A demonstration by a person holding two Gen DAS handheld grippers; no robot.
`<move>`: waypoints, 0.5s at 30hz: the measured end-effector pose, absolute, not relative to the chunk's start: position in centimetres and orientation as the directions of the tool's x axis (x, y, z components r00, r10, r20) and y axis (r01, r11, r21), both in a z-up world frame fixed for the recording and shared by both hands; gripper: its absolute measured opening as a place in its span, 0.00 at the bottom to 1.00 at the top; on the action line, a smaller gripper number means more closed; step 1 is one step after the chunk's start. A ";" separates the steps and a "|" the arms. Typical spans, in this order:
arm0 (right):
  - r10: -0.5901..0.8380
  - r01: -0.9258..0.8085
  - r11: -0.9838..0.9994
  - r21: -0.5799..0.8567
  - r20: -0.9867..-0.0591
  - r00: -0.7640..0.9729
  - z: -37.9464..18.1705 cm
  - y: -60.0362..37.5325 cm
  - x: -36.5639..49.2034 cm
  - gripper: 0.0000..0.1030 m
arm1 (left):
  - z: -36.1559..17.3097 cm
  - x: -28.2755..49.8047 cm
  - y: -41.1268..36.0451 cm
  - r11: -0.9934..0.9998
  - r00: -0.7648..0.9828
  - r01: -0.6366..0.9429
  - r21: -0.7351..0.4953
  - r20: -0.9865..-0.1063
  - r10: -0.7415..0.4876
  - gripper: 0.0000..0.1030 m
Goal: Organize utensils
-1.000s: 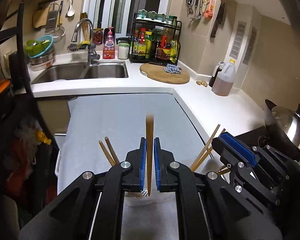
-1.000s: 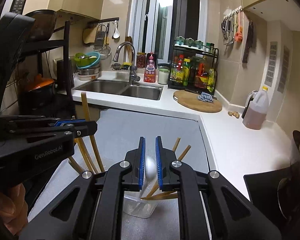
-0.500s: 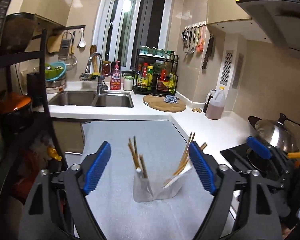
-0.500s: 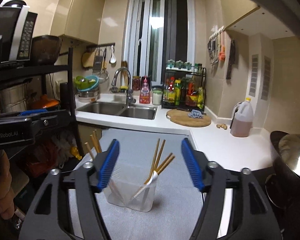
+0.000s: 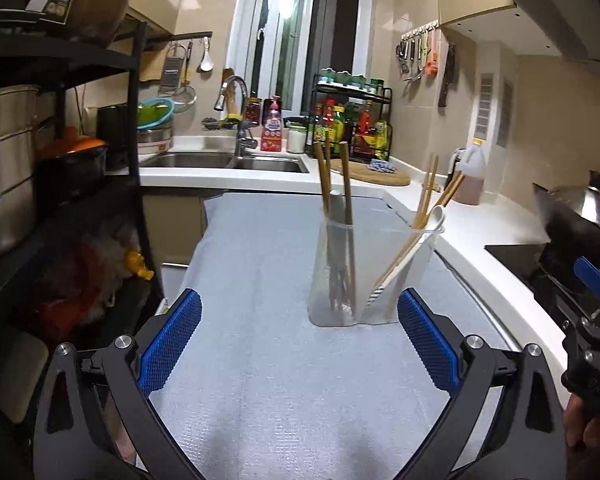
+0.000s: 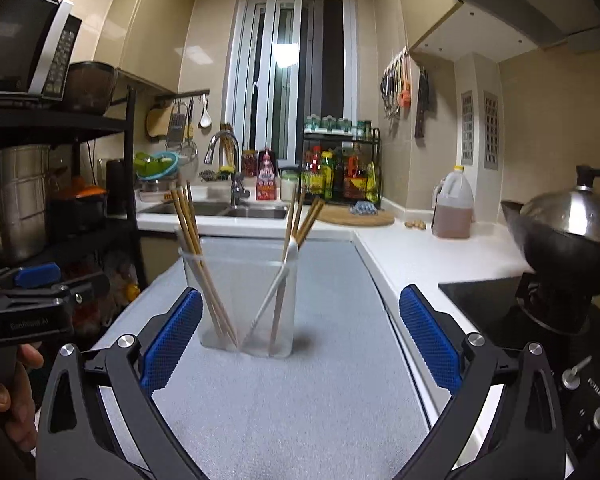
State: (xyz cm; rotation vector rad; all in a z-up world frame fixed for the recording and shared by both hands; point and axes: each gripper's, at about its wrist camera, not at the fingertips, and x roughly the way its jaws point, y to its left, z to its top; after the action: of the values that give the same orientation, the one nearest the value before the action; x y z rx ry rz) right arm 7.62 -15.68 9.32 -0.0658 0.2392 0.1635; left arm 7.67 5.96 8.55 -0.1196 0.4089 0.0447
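Left wrist view: left gripper (image 5: 298,338) with jaws spread wide and just opened, nothing between the pads. Clear two-compartment holder (image 5: 366,276) upright on the grey worktop (image 5: 284,392), ahead of the jaws and slightly right of their centre line, apart from both pads. Brown chopsticks (image 5: 345,200) standing near-vertical in the holder's left compartment; white spoon (image 5: 410,252) leaning, bowl uppermost, in the right compartment with lighter chopsticks (image 5: 428,192). Long axes of all utensils running upward, across the level line of the jaws. Right gripper (image 5: 594,284) visible only at the right edge. Right wrist view: right gripper (image 6: 300,338) likewise spread and just opened, empty; holder (image 6: 240,300) ahead and slightly left of centre. Both grippers judged about equally near. Shown here and not in the other view: the person's hand (image 6: 8,396) on the left gripper (image 6: 36,284), and no loose utensil on the worktop (image 6: 300,408) near the holder; sorting judged near complete.
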 end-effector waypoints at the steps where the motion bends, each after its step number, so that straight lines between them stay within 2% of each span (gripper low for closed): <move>1: 0.155 -0.173 0.984 -0.050 -0.249 0.956 9.0 -15.6 7.8 0.94 | 8.3 7.7 6.1 0.991 0.917 -0.075 -0.110 -0.399 0.025 0.93; 15: 0.176 -0.201 0.978 -0.059 -0.291 0.940 7.4 -15.6 8.4 0.95 | 6.9 7.1 5.1 0.993 0.913 -0.075 -0.091 -0.407 0.032 0.93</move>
State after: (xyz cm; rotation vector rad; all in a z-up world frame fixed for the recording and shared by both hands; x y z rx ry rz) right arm 8.38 -15.64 7.43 -0.0884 0.2891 0.1925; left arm 7.15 5.11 6.95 -0.1061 0.4175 0.0551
